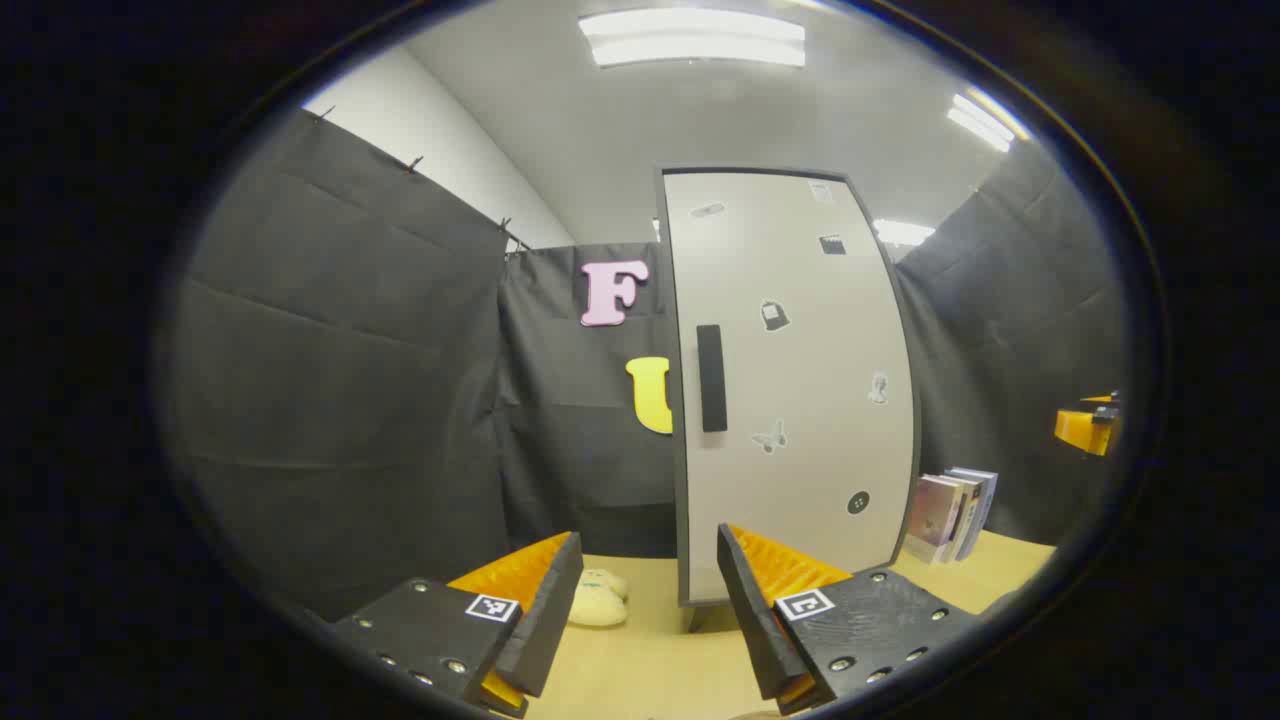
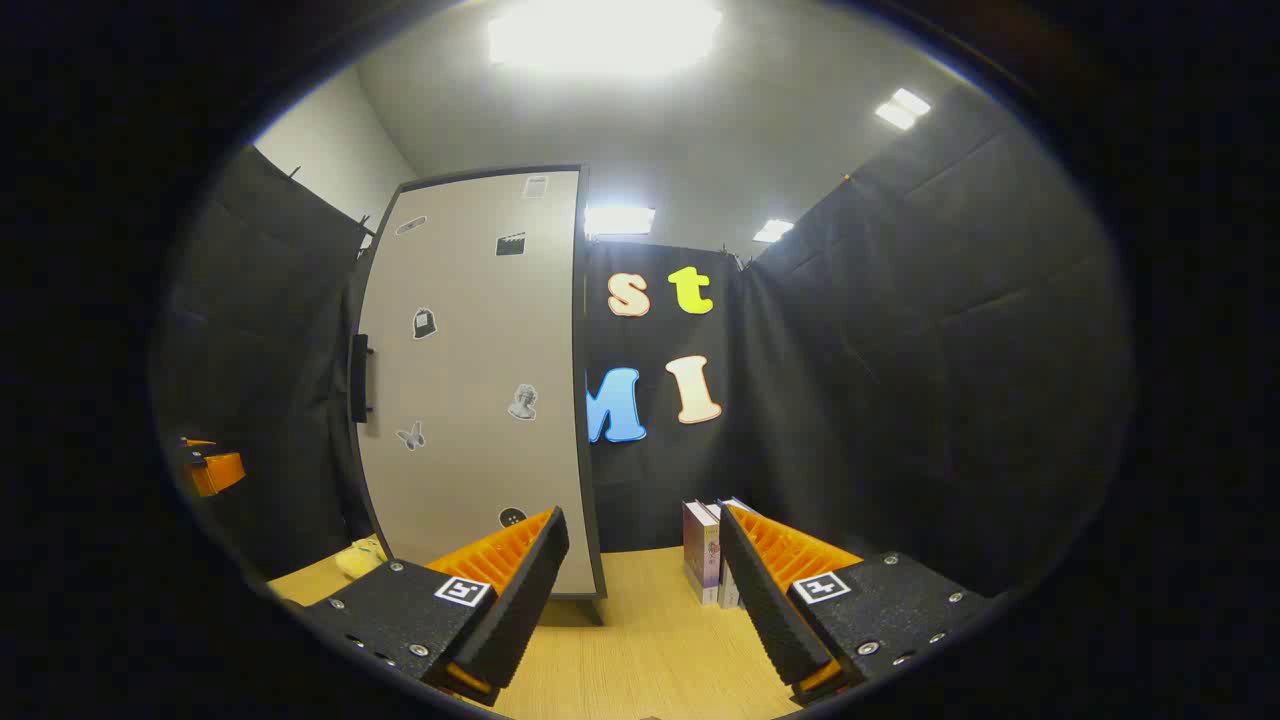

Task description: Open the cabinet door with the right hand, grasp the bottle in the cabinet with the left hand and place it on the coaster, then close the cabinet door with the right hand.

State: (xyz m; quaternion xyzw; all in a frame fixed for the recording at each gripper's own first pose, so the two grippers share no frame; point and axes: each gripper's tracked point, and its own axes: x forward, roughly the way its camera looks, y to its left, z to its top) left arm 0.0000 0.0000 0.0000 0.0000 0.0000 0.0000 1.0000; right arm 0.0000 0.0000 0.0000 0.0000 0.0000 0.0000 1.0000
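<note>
A tall pale cabinet stands on the wooden table with its door closed; stickers dot the door, and a dark vertical handle sits near its left edge. My left gripper is open, held back from the cabinet with nothing between its fingers. In the right gripper view the same cabinet stands to the left, its handle on the far left edge. My right gripper is open and empty, well short of the door. The other gripper shows at the far left there.
A pale yellow soft object lies on the table left of the cabinet's base. A few upright books stand right of the cabinet, also seen as books in the right gripper view. Black cloth walls enclose the booth.
</note>
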